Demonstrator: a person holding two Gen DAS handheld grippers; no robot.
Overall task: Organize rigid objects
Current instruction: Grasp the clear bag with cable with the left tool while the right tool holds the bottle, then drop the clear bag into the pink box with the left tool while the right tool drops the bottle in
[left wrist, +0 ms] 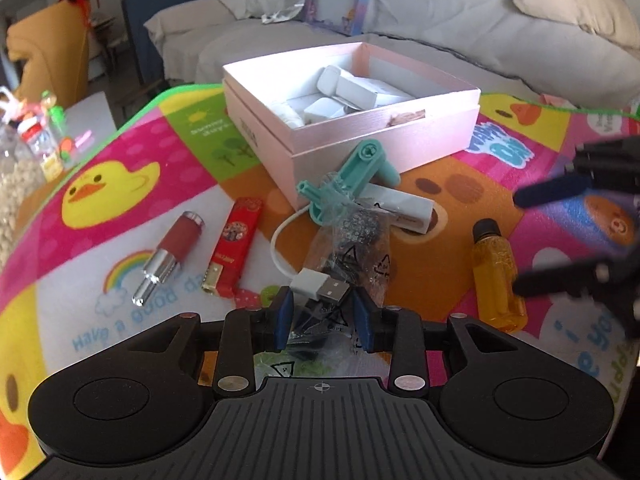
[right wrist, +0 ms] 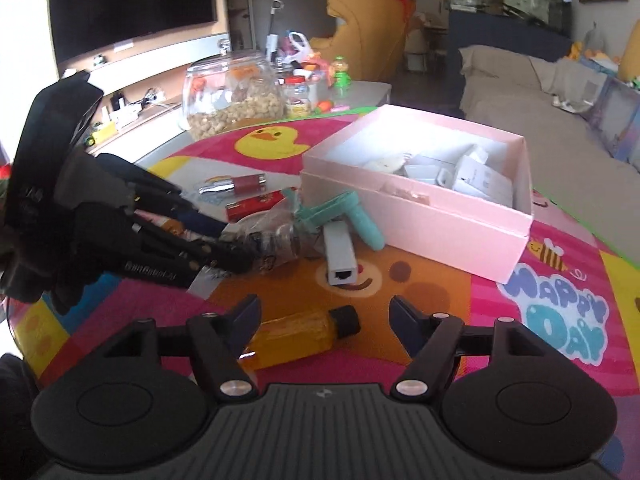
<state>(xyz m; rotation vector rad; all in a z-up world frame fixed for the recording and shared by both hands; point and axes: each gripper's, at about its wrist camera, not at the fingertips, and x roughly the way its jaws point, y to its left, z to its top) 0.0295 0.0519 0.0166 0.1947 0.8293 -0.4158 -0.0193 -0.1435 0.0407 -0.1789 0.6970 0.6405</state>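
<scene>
My left gripper point(left wrist: 320, 322) is shut on a clear plastic bag of small dark parts point(left wrist: 352, 240), low over the mat; it shows from the side in the right wrist view point(right wrist: 236, 246). A white USB adapter point(left wrist: 404, 206) with its plug point(left wrist: 320, 289) lies by the bag. A teal plastic tool point(left wrist: 352, 176) leans against the open pink box point(left wrist: 384, 140), which holds white items. My right gripper point(right wrist: 324, 318) is open around an amber bottle with a black cap point(right wrist: 304, 336); the bottle lies on the mat point(left wrist: 496, 276).
A red-and-silver cylinder point(left wrist: 170, 256) and a red lighter point(left wrist: 234, 248) lie at left on the colourful duck mat point(left wrist: 120, 152). A glass jar of nuts point(right wrist: 232, 92) and small bottles stand beyond the mat. A grey sofa point(left wrist: 480, 40) is behind the box.
</scene>
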